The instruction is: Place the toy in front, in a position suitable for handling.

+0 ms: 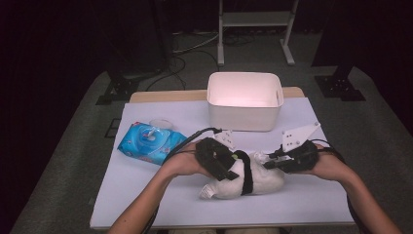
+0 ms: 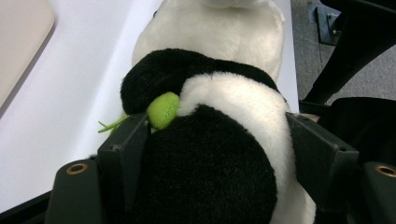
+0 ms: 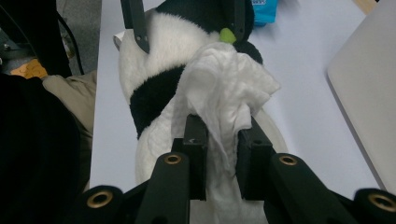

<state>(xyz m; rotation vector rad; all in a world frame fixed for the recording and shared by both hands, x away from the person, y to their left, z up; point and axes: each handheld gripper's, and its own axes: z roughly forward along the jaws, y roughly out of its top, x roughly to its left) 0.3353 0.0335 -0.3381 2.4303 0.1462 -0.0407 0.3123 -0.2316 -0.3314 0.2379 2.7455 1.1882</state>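
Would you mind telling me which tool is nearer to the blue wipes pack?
Left. The left tool grips the panda just right of the wipes pack; the right tool, holding a wipe, is at the panda's far side.

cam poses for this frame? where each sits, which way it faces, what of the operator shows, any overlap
High view: above the person's side, facing forward and down on the table; both forearms, left gripper, right gripper.
Left gripper view: on that gripper, along its jaws clamping the plush panda.
Right gripper view: on that gripper, along its jaws pinching a white wipe against the panda.
Shared: the panda in all three; the blue wipes pack in high and right gripper views.
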